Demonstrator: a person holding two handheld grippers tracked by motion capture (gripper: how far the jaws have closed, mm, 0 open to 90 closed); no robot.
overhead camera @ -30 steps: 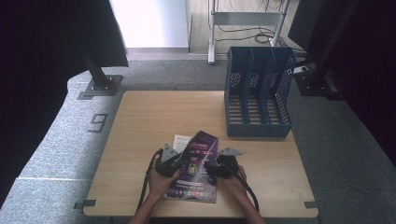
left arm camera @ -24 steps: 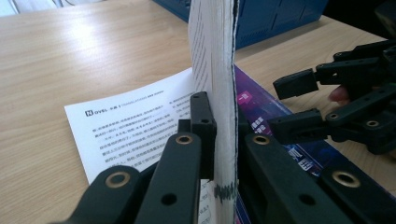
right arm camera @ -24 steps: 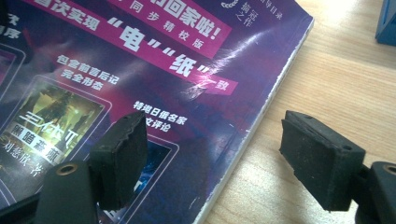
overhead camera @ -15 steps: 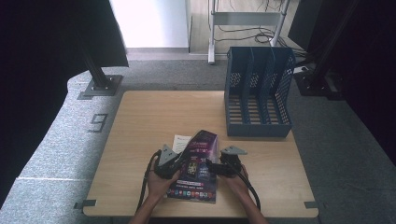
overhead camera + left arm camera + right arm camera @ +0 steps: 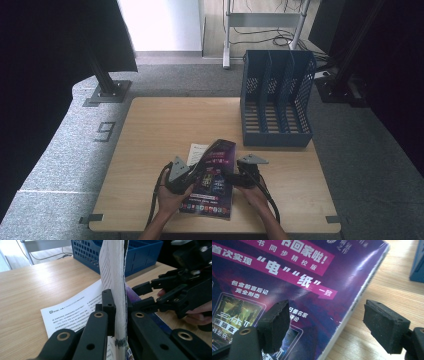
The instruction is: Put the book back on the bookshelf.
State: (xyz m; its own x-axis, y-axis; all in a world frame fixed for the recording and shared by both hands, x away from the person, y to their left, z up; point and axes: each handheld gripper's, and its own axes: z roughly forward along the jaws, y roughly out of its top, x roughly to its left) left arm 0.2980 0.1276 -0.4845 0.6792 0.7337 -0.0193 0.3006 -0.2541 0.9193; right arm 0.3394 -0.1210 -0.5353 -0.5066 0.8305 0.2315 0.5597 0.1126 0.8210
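The left gripper [image 5: 117, 312] clamps the book's [image 5: 113, 277] page edges, seen close up. From above, the book [image 5: 212, 175] tilts. The right gripper [image 5: 325, 325] hovers with jaws wide over its purple cover [image 5: 287, 277].

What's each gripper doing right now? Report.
Left gripper: shut on the purple-covered paperback book, lifting one edge.
Right gripper: open, jaws astride the book's edge, not pressing.

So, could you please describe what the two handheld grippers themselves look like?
Both are black. The left gripper and right gripper each carry a grey three-cornered plate on top and trail a black cable toward the table's near edge. The jaw links show round brass-coloured pivot pins, and the right gripper's fingertips are blocky black pads, one with a ridged edge. No sleeves show on the forearms.
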